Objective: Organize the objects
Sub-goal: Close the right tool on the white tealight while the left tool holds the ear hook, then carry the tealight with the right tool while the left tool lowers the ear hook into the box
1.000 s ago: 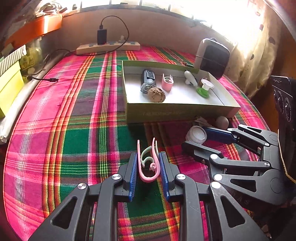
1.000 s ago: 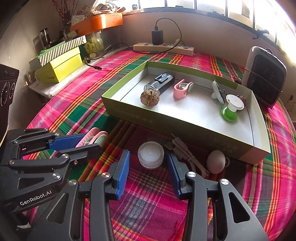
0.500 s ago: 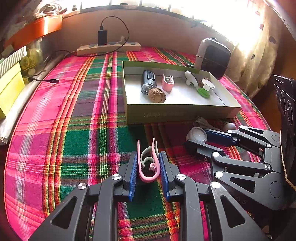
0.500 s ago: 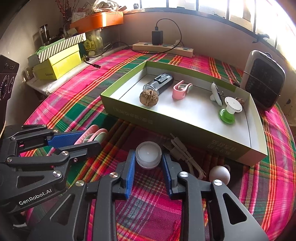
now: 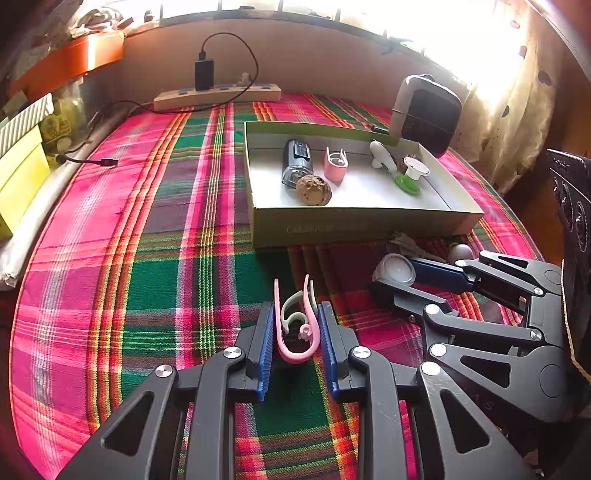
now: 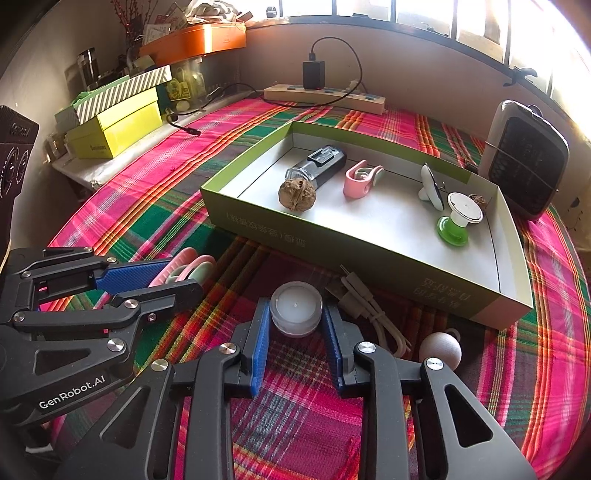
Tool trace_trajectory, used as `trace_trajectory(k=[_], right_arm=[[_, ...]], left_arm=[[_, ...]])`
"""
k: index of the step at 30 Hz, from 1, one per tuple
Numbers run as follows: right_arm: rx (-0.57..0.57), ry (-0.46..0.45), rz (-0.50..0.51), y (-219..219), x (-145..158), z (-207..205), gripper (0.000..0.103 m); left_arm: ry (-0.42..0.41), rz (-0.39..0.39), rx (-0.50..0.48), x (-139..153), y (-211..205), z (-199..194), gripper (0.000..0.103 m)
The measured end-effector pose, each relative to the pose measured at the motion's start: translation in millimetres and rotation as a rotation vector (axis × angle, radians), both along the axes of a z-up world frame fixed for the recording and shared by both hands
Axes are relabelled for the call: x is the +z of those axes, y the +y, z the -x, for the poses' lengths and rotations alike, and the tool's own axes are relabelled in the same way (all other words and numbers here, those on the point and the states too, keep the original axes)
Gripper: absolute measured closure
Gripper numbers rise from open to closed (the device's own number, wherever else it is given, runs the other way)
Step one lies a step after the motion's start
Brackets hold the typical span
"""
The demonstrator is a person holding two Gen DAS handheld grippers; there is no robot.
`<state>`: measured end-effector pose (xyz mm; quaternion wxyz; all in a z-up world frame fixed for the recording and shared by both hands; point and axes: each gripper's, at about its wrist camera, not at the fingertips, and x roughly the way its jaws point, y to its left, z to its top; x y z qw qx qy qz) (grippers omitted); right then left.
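Both grippers grip something near the green box [image 6: 258, 229]: left gripper [image 5: 295, 334] pinches the pink clip [image 5: 295, 332], right gripper [image 6: 295, 325] squeezes the white candle [image 6: 295, 308] in front of it.

A lived-in room of a home. Under the tool lies a bright plaid cloth [image 6: 155, 192] of pink, green and red over the desk. Ahead, a window [image 6: 424, 14] runs along a low wall, with a patterned curtain [image 5: 517, 99] to the right. A power strip [image 6: 325, 96] with a charger plugged in lies by the wall. Far left, gift boxes [image 6: 118, 110] and an orange tin [image 6: 195, 38] crowd a ledge. A small heater [image 6: 524, 158] stands far right.
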<state>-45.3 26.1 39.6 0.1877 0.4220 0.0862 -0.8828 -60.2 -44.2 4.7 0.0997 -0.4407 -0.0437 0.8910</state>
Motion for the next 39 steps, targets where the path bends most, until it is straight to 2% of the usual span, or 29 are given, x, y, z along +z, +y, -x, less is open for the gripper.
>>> trace_trajectory(k=[11, 23, 30, 39], right_arm=[[-0.002, -0.004, 0.018, 3, 1, -4, 0.075], [-0.026, 0.044, 0.063, 23, 26, -13, 0.075], [-0.081, 0.082, 0.071, 44, 41, -5, 0.075], [-0.144, 0.085, 0.088, 71, 49, 20, 0.075]], left_arm=[[0.004, 0.007, 0.004, 4, -6, 1, 0.082], [0.059, 0.017, -0.028, 33, 0, 3, 0.082], [0.088, 0.01, -0.06, 50, 15, 19, 0.082], [0.093, 0.004, -0.092, 58, 37, 48, 0.082]])
